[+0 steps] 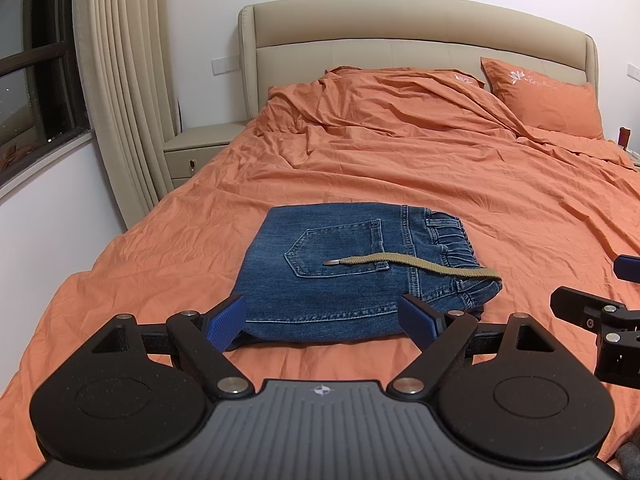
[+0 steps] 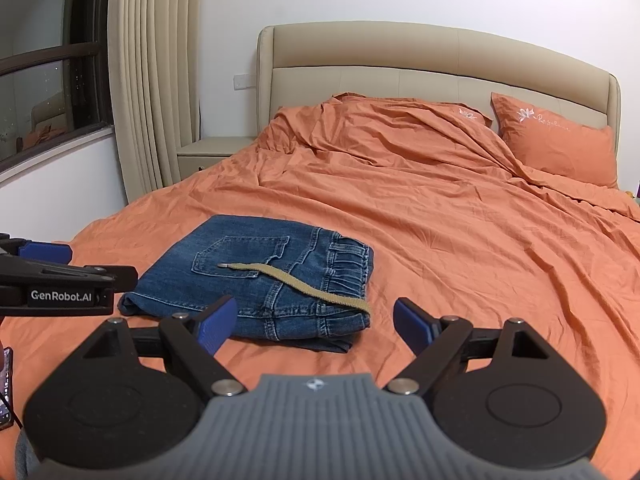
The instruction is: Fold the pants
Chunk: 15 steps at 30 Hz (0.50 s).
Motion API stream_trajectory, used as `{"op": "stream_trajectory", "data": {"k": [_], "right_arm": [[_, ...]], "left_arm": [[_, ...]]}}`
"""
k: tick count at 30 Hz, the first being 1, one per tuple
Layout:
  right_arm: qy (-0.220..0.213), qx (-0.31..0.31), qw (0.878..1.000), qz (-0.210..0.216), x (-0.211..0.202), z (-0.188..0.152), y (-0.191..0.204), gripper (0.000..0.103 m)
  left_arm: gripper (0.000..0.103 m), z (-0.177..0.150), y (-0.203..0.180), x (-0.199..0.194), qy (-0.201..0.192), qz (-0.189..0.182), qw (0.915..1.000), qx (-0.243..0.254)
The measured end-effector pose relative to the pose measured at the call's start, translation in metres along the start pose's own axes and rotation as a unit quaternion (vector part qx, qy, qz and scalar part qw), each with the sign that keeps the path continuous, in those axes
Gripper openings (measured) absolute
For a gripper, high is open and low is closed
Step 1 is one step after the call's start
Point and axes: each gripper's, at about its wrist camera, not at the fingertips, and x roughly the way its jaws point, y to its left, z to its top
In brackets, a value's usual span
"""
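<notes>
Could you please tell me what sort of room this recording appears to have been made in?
Most likely a home bedroom. A bed with orange sheets fills the view, backed by a padded headboard, with a pillow at its head and a bedside cabinet by the curtain. Folded jeans lie on it.

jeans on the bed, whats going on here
A person is folding pants with a handheld tool in each hand. The jeans lie folded into a compact stack on the orange bed, a tan drawstring trailing across the back pocket. The left tool and right tool are both open, holding nothing.
</notes>
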Motion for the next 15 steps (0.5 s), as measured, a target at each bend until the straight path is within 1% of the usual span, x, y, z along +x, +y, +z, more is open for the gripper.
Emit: {"op": "stream_trajectory", "data": {"k": [6,15], "right_arm": [[0.01,0.004,1.0,-0.005,0.0013,-0.0023,-0.0006,0.082],[0.022,0.007,1.0,-0.012,0.0017,-0.0025,-0.0014,0.082]], "left_arm": [[0.1,-0.0021,0.0,-0.0014,-0.004,0.003,1.0,0.003],[0.1,-0.0029,0.0003,-0.0088,-0.017,-0.006,0.9997,0.015]]}}
